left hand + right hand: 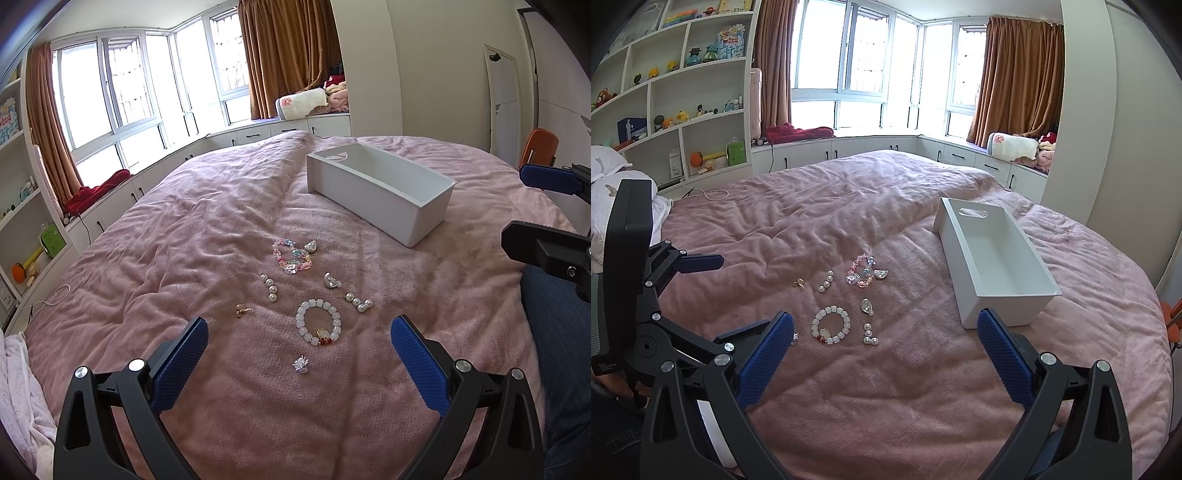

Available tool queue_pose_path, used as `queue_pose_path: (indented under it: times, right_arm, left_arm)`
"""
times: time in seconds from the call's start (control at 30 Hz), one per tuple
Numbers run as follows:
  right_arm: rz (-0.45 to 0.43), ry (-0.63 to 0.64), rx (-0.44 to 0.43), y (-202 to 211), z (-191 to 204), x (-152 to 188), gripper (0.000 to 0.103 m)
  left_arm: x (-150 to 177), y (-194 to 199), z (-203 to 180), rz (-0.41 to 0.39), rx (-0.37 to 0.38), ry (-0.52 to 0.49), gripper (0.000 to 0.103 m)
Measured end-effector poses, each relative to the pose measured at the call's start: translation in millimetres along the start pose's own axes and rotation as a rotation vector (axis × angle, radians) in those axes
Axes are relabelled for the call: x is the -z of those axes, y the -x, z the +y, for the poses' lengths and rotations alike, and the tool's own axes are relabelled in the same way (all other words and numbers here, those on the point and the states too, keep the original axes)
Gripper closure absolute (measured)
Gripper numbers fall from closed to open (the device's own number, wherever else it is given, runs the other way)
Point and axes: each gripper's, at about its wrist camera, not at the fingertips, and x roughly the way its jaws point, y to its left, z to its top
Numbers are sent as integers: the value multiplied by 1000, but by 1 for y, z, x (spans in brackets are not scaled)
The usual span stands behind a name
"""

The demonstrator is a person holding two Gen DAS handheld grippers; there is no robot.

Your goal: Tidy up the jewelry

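Observation:
Jewelry lies spread on a pink blanket: a white bead bracelet (318, 327) (831, 325), a pastel bead bracelet (291, 256) (860, 270), two pearl earrings (269, 287) (359, 302), silver pieces (331, 280) (311, 245), a gold ring (243, 311) (799, 283) and a small white flower piece (301, 363). An empty white box (380, 192) (995, 260) stands behind them to the right. My left gripper (299, 332) hangs open just before the white bracelet. My right gripper (885, 325) is open too, nothing between its fingers.
The pink blanket (207, 229) covers a wide bed. Shelves with toys (676, 96) line the left wall, and window-seat cabinets (886, 147) run behind the bed. A person's jeans-clad leg (561, 332) is at the right. A white cable (713, 194) lies at the bed's far left.

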Motion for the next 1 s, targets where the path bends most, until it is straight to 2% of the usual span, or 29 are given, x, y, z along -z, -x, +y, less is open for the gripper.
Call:
queue_pose_path:
  times: [1.0]
  right_arm:
    - [16, -3, -7, -1, 0, 1, 5]
  left_arm:
    - [0, 0, 0, -1, -1, 0, 3]
